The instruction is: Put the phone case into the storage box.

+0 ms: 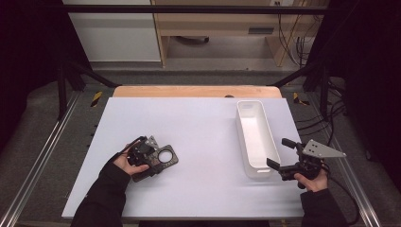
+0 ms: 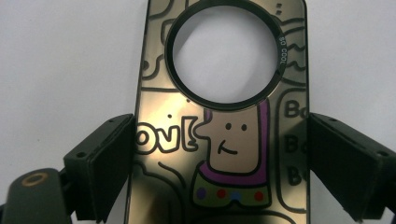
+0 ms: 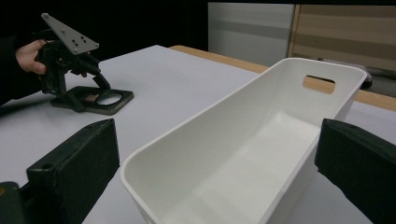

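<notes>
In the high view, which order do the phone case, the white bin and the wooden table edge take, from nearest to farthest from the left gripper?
1. Phone case: under the left gripper, lower left.
2. White bin: across the table, right.
3. Wooden table edge: far side, top.

The pale lilac worktop [image 1: 203, 137] lies bare across its middle, leaving wide passage between the flat dark phone case with a round hole [image 1: 161, 161] at the left and the long white plastic bin [image 1: 255, 137] at the right, whose walls block level passage there.
</notes>
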Available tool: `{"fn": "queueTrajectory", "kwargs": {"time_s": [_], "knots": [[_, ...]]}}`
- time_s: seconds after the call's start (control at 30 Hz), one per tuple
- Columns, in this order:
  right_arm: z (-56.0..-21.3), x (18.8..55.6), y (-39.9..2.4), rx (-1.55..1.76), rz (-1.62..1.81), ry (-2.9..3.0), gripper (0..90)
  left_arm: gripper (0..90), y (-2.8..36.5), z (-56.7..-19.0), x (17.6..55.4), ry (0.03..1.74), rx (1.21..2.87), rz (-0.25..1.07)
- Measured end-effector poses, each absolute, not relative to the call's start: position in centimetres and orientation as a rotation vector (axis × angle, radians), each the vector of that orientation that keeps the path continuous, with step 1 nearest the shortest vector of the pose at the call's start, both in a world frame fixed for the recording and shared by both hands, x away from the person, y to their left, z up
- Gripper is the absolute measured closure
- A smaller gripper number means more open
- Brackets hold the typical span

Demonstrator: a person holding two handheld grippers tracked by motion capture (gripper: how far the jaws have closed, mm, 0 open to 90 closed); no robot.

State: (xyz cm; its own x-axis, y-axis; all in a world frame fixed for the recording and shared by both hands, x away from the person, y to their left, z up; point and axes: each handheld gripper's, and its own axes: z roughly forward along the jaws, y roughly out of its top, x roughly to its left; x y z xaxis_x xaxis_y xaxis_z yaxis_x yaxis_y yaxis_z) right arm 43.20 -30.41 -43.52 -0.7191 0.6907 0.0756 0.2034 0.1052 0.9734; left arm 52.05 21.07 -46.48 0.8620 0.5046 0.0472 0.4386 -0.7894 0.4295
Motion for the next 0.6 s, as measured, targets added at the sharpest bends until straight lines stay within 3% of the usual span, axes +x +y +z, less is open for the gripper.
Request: {"fn": "queueTrajectory", "kwargs": {"time_s": [0.6], "knots": [[-43.55, 43.23, -30.40, 0.865, 1.645, 1.995, 0.4, 11.3, 21.24, -46.26, 51.92, 0.722, 2.616, 0.213]]}}
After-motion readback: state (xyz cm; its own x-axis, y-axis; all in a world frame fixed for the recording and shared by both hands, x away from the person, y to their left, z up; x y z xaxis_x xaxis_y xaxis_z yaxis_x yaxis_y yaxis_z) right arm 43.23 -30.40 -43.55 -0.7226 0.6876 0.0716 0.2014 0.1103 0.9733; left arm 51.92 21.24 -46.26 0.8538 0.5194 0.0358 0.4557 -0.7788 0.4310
